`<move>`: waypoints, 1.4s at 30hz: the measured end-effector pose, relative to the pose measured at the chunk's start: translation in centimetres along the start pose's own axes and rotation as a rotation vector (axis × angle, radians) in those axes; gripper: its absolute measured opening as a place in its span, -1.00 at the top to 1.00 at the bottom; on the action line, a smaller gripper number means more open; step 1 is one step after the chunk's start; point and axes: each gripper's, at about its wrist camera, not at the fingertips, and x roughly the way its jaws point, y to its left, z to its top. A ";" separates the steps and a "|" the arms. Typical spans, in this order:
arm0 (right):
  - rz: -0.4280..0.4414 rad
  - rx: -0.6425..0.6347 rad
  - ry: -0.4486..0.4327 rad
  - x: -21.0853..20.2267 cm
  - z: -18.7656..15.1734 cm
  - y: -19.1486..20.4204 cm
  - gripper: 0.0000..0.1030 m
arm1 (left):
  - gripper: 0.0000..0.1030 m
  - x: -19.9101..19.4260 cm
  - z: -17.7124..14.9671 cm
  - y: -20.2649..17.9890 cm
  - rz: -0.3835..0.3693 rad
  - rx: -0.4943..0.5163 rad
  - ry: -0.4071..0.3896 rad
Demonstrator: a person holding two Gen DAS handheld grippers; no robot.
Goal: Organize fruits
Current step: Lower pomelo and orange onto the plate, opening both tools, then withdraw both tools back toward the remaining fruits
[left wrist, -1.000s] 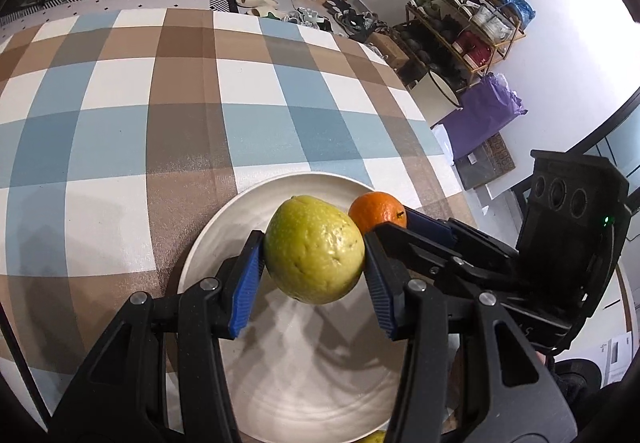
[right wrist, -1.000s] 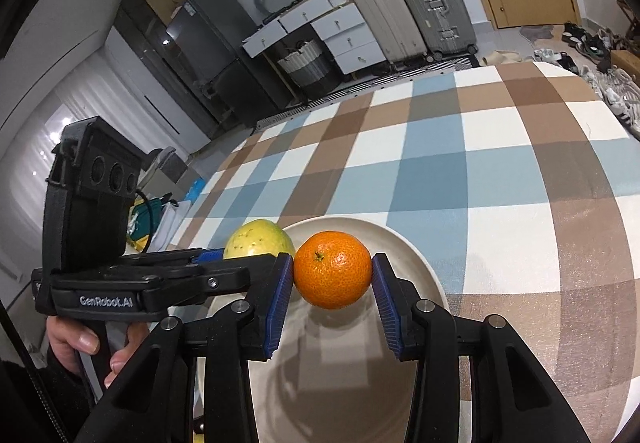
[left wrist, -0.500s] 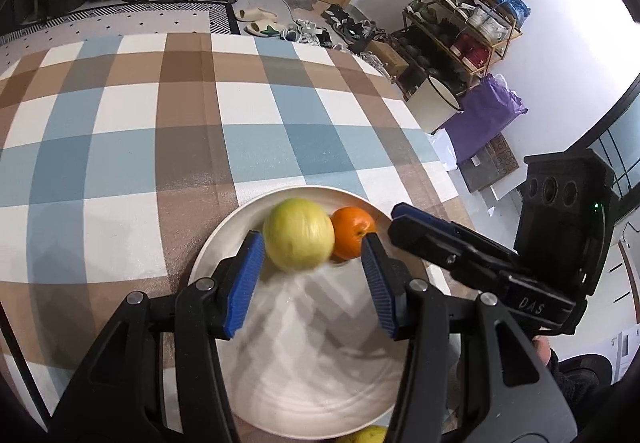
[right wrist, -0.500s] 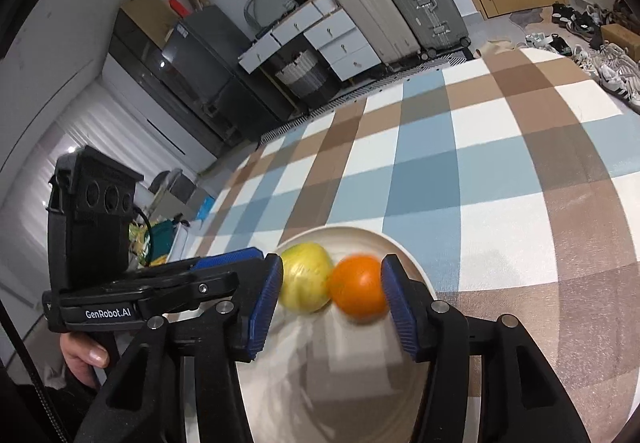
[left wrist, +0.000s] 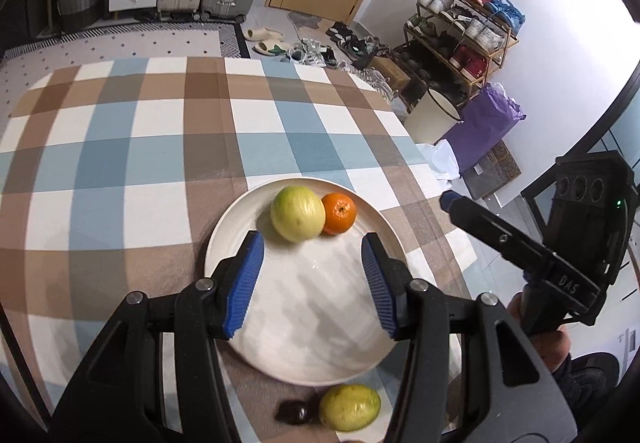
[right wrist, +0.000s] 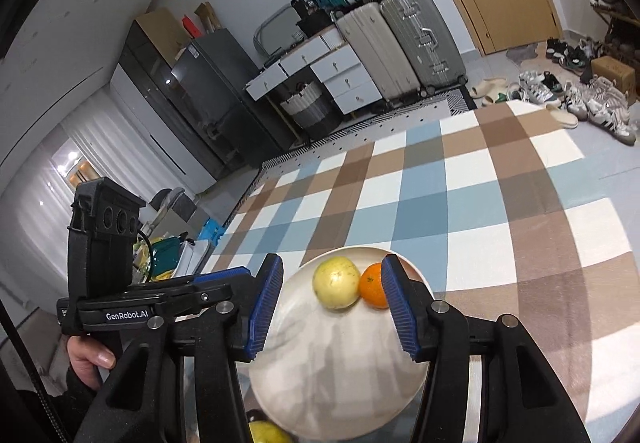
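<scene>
Left wrist view: the left gripper [left wrist: 312, 279] is held wide open and empty above a white plate [left wrist: 240, 227], where a yellow-green fruit [left wrist: 298, 214] touches an orange [left wrist: 339, 213]. A yellow fruit [left wrist: 349, 407] and a blurred dark item [left wrist: 295, 412] lie off the plate; these are best gripped across the middle.

Right wrist view: the right gripper [right wrist: 332, 307] is likewise spread and empty. The near fruit is cut off.

**2 fruits on the plate, 2 beside it**

A pale yellow-green guava [left wrist: 298, 214] and a small orange [left wrist: 339, 213] lie touching each other near the far rim of the round white plate [left wrist: 304, 355]. Off the plate, just beside its near rim on the checked tablecloth, rest a second yellow-green fruit [left wrist: 349, 407] and a small dark fruit [left wrist: 296, 412], close together.
</scene>
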 end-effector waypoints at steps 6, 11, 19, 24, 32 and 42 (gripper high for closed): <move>-0.006 -0.050 -0.016 -2.6 -0.9 2.3 -0.07 | 0.08 -3.5 -2.1 -1.1 0.029 0.020 -0.044; -0.010 -0.074 -0.047 -4.5 -2.1 3.7 -0.39 | -0.02 -6.5 -4.1 -2.4 0.088 0.064 -0.089; -0.010 -0.092 -0.077 -7.0 -3.9 5.5 -0.57 | -0.53 -11.2 -7.7 -3.9 0.175 0.076 -0.178; -0.011 -0.117 -0.100 -8.4 -5.1 7.1 -0.72 | -0.61 -13.6 -9.8 -4.6 0.220 0.072 -0.220; -0.001 -0.126 -0.117 -10.2 -7.0 8.8 -0.78 | -0.98 -16.7 -12.8 -5.7 0.257 0.079 -0.293; -0.057 -0.168 -0.123 -12.1 -10.4 10.4 -0.99 | -0.98 -19.2 -16.8 -6.8 0.270 0.075 -0.317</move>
